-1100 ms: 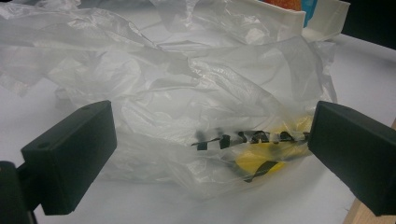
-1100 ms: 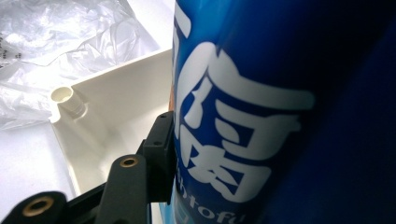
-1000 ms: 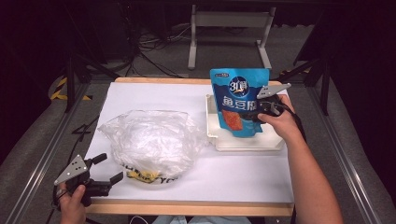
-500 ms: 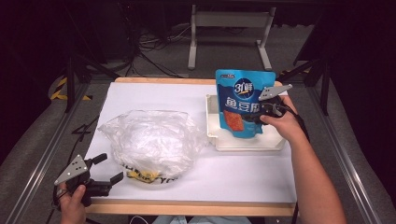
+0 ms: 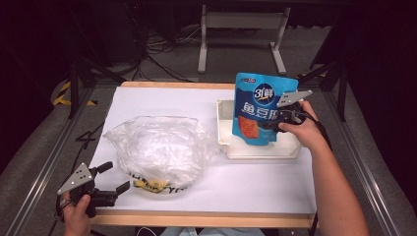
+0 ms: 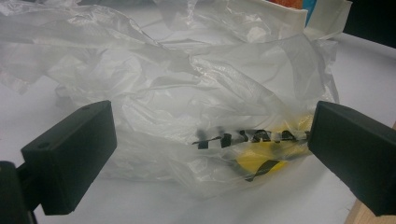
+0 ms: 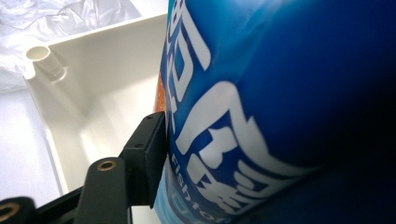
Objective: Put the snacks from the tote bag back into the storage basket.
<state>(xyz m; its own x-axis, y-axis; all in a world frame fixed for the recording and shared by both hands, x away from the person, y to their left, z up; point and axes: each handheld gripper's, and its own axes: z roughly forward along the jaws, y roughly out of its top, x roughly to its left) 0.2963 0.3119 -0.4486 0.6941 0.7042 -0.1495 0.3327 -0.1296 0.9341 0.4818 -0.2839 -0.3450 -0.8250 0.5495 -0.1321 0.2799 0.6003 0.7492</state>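
Light falls from above onto the white table (image 5: 162, 105), which glows bright while the floor and surroundings sink into near black. The high view is soft and slightly grainy. In the left gripper view the plastic bag (image 6: 187, 93) shows pale glare (its folds washed out). In the right gripper view the blue pouch (image 7: 280, 102) sits too close, blurred, darkening rightward.

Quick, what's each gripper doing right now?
Left gripper: open, empty, facing the crumpled clear plastic bag.
Right gripper: closed on the blue snack pouch over the white tray.
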